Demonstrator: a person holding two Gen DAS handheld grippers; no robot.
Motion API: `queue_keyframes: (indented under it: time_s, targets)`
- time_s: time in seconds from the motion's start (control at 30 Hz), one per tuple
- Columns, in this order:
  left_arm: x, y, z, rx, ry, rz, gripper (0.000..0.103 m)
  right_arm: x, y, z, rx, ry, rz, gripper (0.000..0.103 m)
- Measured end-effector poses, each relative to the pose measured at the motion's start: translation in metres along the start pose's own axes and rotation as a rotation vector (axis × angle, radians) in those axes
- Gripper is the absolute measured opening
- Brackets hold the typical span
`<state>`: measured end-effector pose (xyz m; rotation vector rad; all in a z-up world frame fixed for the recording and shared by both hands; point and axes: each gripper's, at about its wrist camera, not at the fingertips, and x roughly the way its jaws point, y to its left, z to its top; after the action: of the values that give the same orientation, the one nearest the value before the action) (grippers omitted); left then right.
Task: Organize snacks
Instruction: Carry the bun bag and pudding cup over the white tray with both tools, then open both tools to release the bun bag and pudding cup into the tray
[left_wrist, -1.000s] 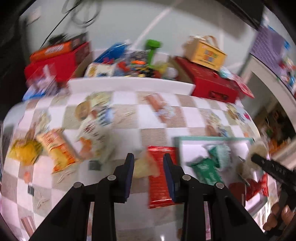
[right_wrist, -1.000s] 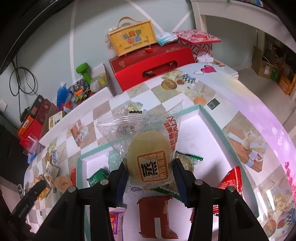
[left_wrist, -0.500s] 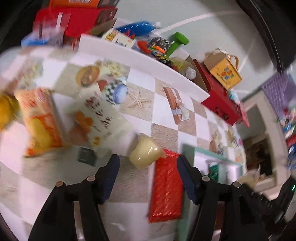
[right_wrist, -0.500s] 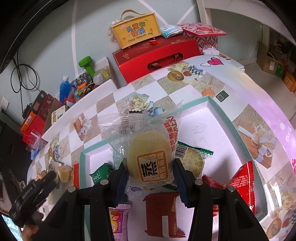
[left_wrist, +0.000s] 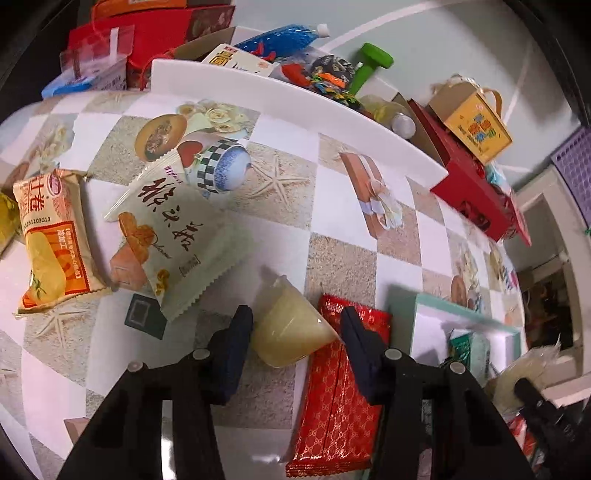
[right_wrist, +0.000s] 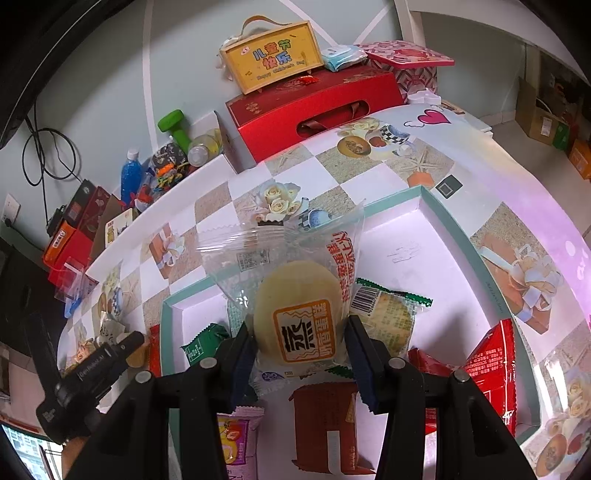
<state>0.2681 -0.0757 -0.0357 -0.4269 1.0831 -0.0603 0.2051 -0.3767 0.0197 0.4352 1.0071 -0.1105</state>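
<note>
A pale yellow jelly cup (left_wrist: 288, 325) lies on its side on the checked tablecloth, its rim resting on a red foil packet (left_wrist: 343, 387). My left gripper (left_wrist: 297, 334) straddles it, jaws closing, both pads meeting the cup's sides. My right gripper (right_wrist: 301, 350) is shut on a clear-wrapped round yellow bun (right_wrist: 299, 314), held above a white tray with a teal rim (right_wrist: 424, 192). Several wrapped snacks lie in that tray, among them a green-edged biscuit packet (right_wrist: 391, 317). The tray's corner (left_wrist: 461, 317) also shows in the left wrist view.
A cream snack bag (left_wrist: 173, 236) and an orange packet (left_wrist: 48, 236) lie left of the cup. A white ledge (left_wrist: 295, 99) runs along the table's back with a green dumbbell (right_wrist: 175, 123), bottles and boxes behind. A red gift box (right_wrist: 314, 107) carries a yellow box (right_wrist: 273, 55).
The left gripper sank toward the table and rolled, spread wide, then narrowed around the jelly cup. The right gripper kept still with the bun.
</note>
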Motion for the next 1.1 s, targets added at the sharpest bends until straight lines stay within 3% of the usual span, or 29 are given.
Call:
queue_keyframes:
  time_s: [0.3,0.47,0.63,0.83,0.97,1.07,1.1]
  targets:
    - [-0.021,-0.001,-0.006,-0.044,-0.013,-0.140,0.050,-0.003,-0.012,0.002,0.037,-0.008,0.006,0.050]
    - [-0.037,-0.042,-0.004,0.048,-0.014,-0.246,0.050,-0.005,-0.030,0.005,0.080,-0.020,-0.024,0.050]
    - [-0.029,-0.090,-0.016,0.135,0.054,-0.336,0.050,-0.004,-0.050,0.007,0.122,-0.021,-0.050,0.050]
    - [-0.015,-0.140,-0.039,0.263,0.136,-0.356,0.050,-0.003,-0.056,0.009,0.126,-0.029,-0.046,0.053]
    - [-0.017,-0.142,-0.044,0.283,0.134,-0.329,0.057,-0.002,-0.054,0.010,0.118,-0.029,-0.057,0.054]
    - [-0.020,-0.136,-0.041,0.269,0.115,-0.308,0.059,-0.002,-0.053,0.011,0.118,-0.024,-0.056,0.067]
    - [-0.022,-0.132,-0.039,0.265,0.105,-0.297,0.059,-0.002,-0.053,0.010,0.115,-0.021,-0.056,0.067]
